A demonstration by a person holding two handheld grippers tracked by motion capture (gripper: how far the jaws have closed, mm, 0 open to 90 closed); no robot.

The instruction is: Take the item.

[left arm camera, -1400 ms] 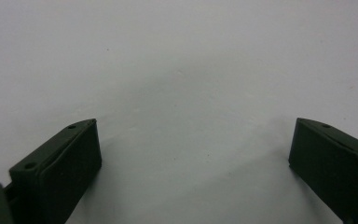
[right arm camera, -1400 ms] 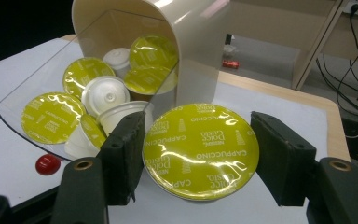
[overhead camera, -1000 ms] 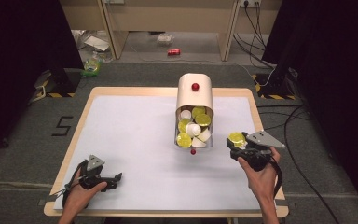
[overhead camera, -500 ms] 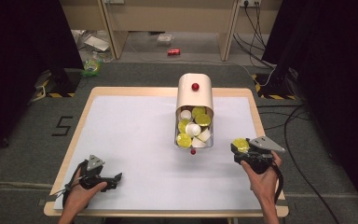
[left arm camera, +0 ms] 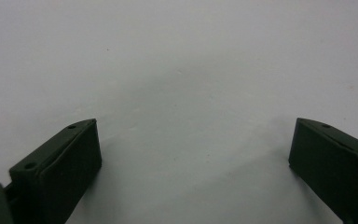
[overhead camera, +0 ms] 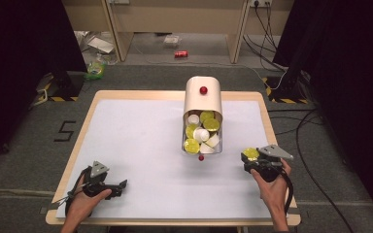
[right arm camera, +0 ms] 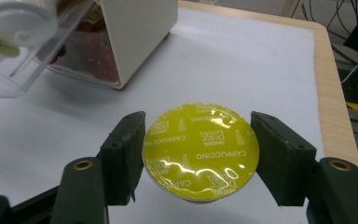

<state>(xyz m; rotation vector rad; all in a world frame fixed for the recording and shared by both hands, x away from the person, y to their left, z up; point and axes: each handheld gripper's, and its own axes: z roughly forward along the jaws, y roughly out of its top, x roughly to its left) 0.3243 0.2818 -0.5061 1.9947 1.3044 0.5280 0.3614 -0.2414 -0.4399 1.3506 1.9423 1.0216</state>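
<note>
A cream dispenser box (overhead camera: 203, 101) with a red knob stands mid-table, its clear drawer (overhead camera: 202, 145) pulled toward me and full of yellow-lidded and white coffee capsules (overhead camera: 202, 132). My right gripper (overhead camera: 249, 156) is shut on one yellow-lidded capsule (right arm camera: 200, 149), lid up, low over the white mat to the right of the drawer; both pads press its rim. The dispenser's corner (right arm camera: 135, 37) and drawer (right arm camera: 37, 51) sit at the upper left of the right gripper view. At the front left, my left gripper (overhead camera: 121, 185) rests on the mat, its jaws wide apart over bare mat (left arm camera: 191, 116).
The white mat (overhead camera: 141, 145) covers most of the wooden table (overhead camera: 267, 121), whose right edge runs close beside my right hand. A small red knob (overhead camera: 201, 158) marks the drawer's front. Cables, a can and clutter lie on the floor beyond the table.
My right gripper has sunk toward the mat with the yellow capsule, drifting slightly toward me. The left gripper has stayed put.
</note>
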